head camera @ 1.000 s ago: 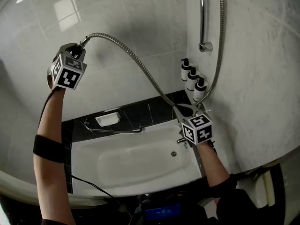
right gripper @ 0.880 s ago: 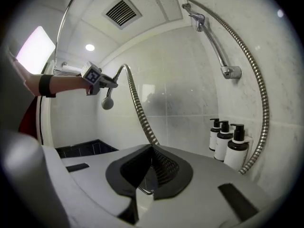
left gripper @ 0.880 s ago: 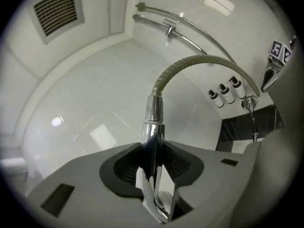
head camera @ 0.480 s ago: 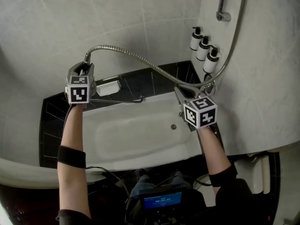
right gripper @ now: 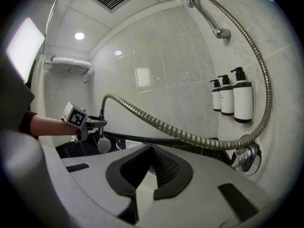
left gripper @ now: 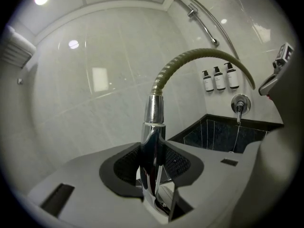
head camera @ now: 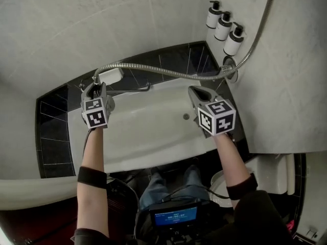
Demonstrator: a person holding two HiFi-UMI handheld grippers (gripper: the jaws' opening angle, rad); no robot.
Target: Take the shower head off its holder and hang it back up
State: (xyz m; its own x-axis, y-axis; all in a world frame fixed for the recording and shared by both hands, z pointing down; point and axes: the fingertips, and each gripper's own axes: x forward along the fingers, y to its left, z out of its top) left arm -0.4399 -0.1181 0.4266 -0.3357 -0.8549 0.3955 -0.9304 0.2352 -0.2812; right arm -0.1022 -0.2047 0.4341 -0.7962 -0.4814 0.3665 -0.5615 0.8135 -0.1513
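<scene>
grips the shower head (left gripper: 153,127) by its chrome handle in the left claw (head camera: 95,88), handle along the jaws, hose (head camera: 153,71) arching off right. must go high up and right of that claw, to the holder (left gripper: 192,12). shows right claw (head camera: 196,93) pressed together, empty, beneath the hose.

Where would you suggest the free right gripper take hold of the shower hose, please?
Probably the near-level stretch of hose just past the right gripper, approached from below with its shut jaws opened first. There the hose crosses the gripper's line, thin and ribbed. The left gripper clamps the handle.
</scene>
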